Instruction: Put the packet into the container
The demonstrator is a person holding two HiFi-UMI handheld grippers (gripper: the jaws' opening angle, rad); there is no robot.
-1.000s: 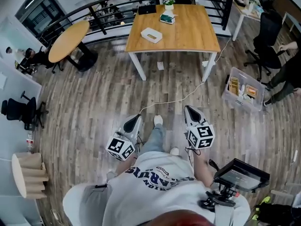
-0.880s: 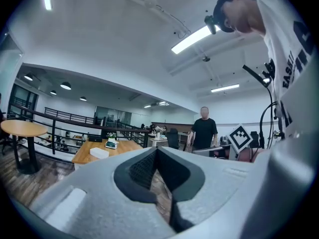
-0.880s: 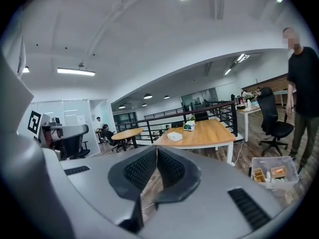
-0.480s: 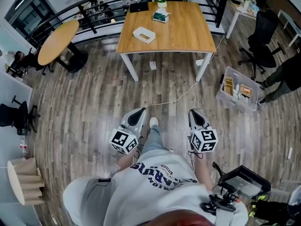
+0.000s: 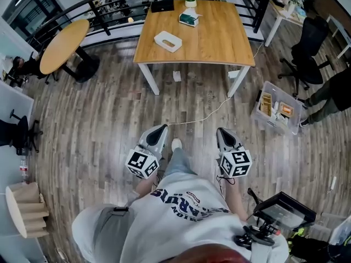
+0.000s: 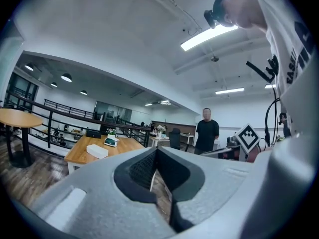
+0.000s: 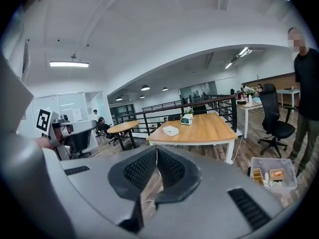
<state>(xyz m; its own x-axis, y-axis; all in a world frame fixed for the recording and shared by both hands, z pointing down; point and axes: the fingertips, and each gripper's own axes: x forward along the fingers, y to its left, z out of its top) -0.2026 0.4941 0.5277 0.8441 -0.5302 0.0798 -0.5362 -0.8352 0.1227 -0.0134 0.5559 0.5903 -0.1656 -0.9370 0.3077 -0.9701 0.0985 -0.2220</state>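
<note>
Far ahead stands a square wooden table (image 5: 219,37). On it lie a white box-like container (image 5: 168,41) and a small green and white packet (image 5: 188,19). In the left gripper view the container (image 6: 97,151) and the packet (image 6: 110,142) show small at the left. The right gripper view has the container (image 7: 170,130) and the packet (image 7: 187,121) on the table beyond the jaws. My left gripper (image 5: 159,130) and right gripper (image 5: 222,130) are held level over the wood floor, well short of the table. Both are shut and hold nothing.
A clear plastic bin (image 5: 277,106) with several items sits on the floor to the right, beside a standing person (image 5: 329,89). A white cable (image 5: 208,114) runs across the floor from the table. A round table (image 5: 64,45) stands left, a black chair (image 5: 307,43) right, a railing behind.
The person has walked toward the square table, which now sits nearer in the head view. Both grippers moved forward with the body and stayed shut.
</note>
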